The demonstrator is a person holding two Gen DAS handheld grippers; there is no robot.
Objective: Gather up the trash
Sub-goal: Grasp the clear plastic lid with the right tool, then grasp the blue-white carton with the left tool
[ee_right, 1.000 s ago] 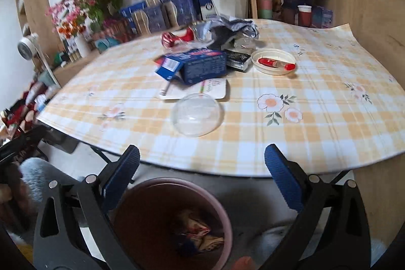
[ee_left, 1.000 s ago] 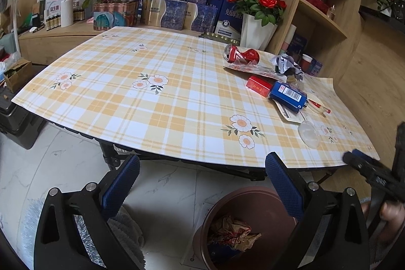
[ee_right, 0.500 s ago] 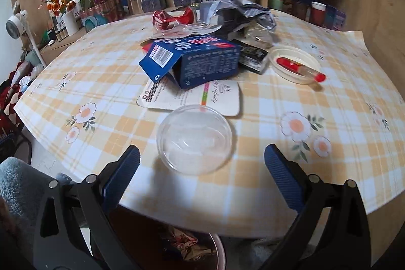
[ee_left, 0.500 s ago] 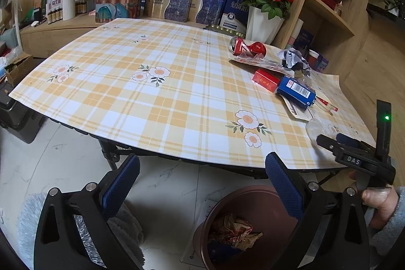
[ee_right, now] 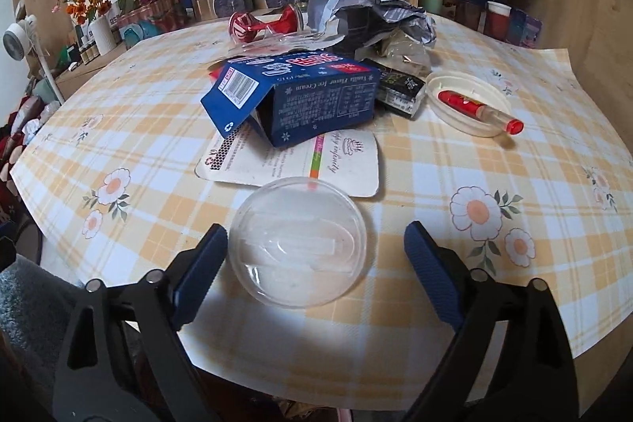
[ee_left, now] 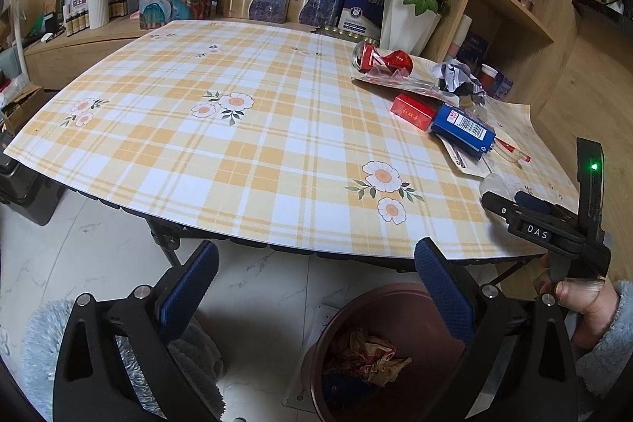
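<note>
Trash is lying mostly uncollected: the clear plastic dome lid (ee_right: 301, 241) is sitting on the table (ee_right: 435, 176) near its front edge, between the wide-spread fingers of your right gripper (ee_right: 315, 256), and nothing is gripping it yet. Just behind it, the white printed card (ee_right: 292, 161) is lying flat under the blue carton (ee_right: 296, 97), with the black packet (ee_right: 399, 87), the crumpled foil wrapper (ee_right: 372, 14), the red can (ee_right: 261, 22) and the white lid holding a red-capped tube (ee_right: 470, 103) grouped further back. Your left gripper (ee_left: 316, 275) is hanging off the table over the floor, fingers wide and carrying nothing. Below it, the brown bin (ee_left: 379, 351) is holding some crumpled paper, so a small part appears done. I judge you are working early in the job, with the whole table pile remaining.
</note>
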